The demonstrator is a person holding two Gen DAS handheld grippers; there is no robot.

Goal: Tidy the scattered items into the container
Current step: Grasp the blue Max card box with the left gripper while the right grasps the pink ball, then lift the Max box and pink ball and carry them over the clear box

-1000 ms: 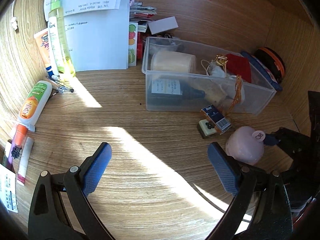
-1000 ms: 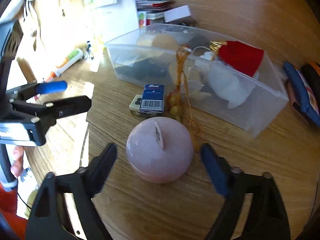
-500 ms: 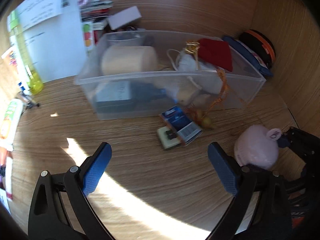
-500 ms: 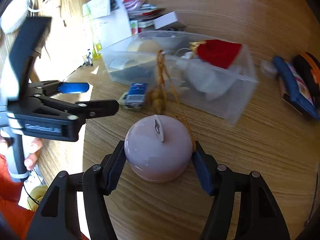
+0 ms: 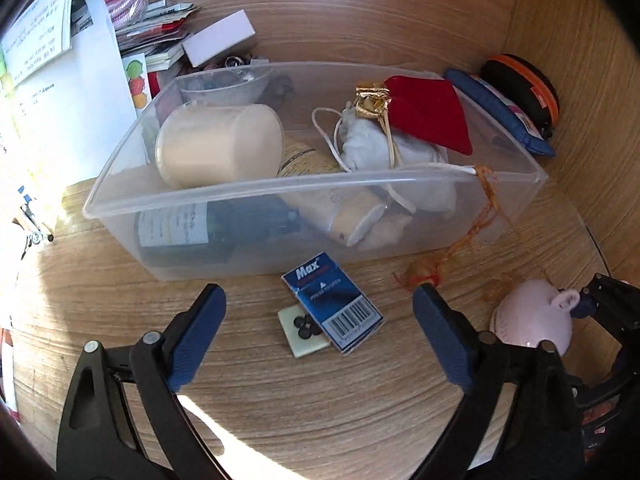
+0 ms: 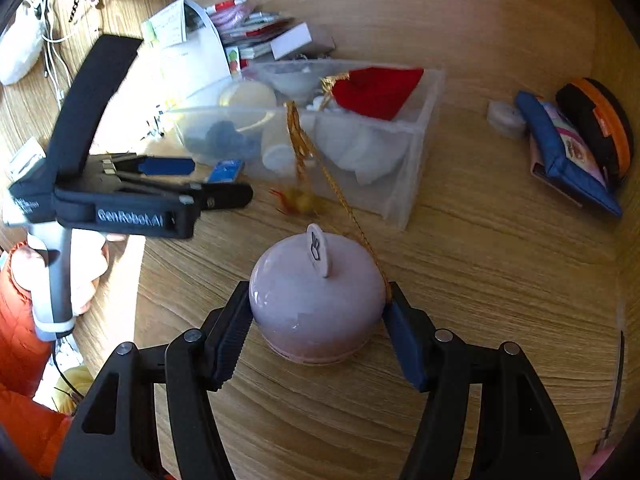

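My right gripper [image 6: 316, 320] is shut on a round pink jar [image 6: 316, 304], which also shows at the right of the left wrist view [image 5: 532, 320]; a gold cord runs under its right pad. The clear plastic container [image 5: 248, 188] holds a cream cylinder, a dark bottle, a white pouch and a red pouch [image 5: 428, 116]. My left gripper [image 5: 320, 332] is open, its fingers either side of a blue Max staple box [image 5: 332, 308] lying on a small cream card of buttons [image 5: 300, 332]. An orange tassel [image 5: 424, 276] hangs from the container rim onto the desk.
White papers [image 5: 60, 100] and small boxes [image 5: 216, 36] stand behind and left of the container. A blue case [image 6: 568, 156] and a black-orange case [image 6: 600, 128] lie at the right by the wooden wall. A small grey disc [image 6: 504, 116] sits near them.
My right gripper closed on the pink jar and now holds it. My left gripper moved right and closer, so the staple box now lies between its open fingers.
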